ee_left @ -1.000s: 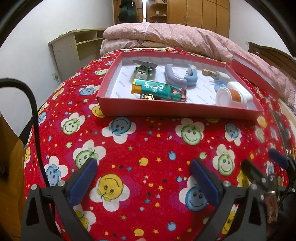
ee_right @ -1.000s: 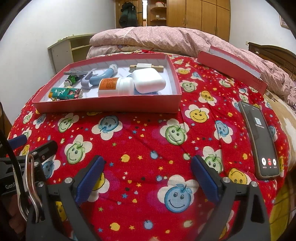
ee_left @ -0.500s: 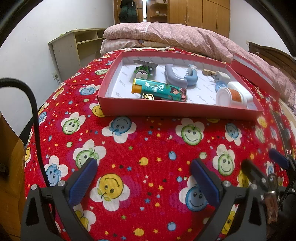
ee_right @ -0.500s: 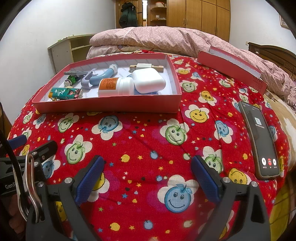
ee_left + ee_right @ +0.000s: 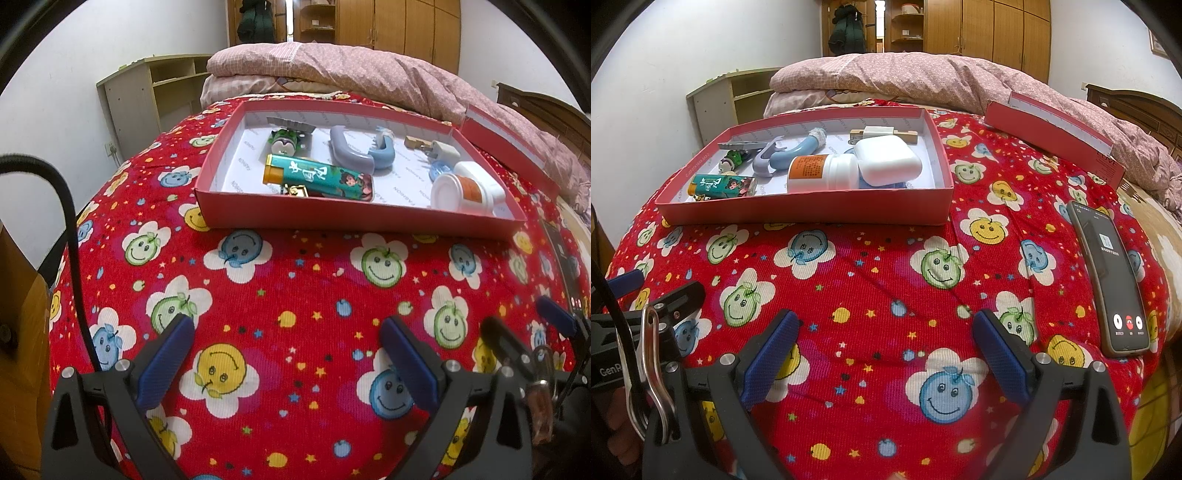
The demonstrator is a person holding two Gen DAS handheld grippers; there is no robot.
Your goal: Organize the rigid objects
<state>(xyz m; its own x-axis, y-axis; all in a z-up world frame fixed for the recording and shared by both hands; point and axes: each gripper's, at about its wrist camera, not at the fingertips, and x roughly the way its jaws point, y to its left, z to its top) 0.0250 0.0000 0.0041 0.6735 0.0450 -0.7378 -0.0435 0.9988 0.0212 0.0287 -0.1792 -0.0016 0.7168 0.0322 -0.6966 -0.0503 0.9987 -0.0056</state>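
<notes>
A red box [image 5: 332, 218] [image 5: 812, 212] sits on the red smiley-print bedspread ahead of both grippers. Inside lie a green lighter [image 5: 319, 177] [image 5: 722, 185], a white pill bottle [image 5: 461, 192] [image 5: 822, 173], a white case [image 5: 886, 162], a grey-blue curved handle [image 5: 354, 153] [image 5: 790, 153], a small green toy [image 5: 284, 142], a plug [image 5: 439, 149] and a metal clip [image 5: 738, 144]. My left gripper [image 5: 288, 360] is open and empty, low over the bedspread well short of the box. My right gripper [image 5: 884, 354] is open and empty, also short of the box.
A phone [image 5: 1108, 273] with a lit screen lies on the bedspread right of the right gripper. The red box lid [image 5: 1052, 136] lies at the back right. A pink quilt [image 5: 923, 81] is piled behind the box. A shelf unit [image 5: 147, 99] stands at the left wall.
</notes>
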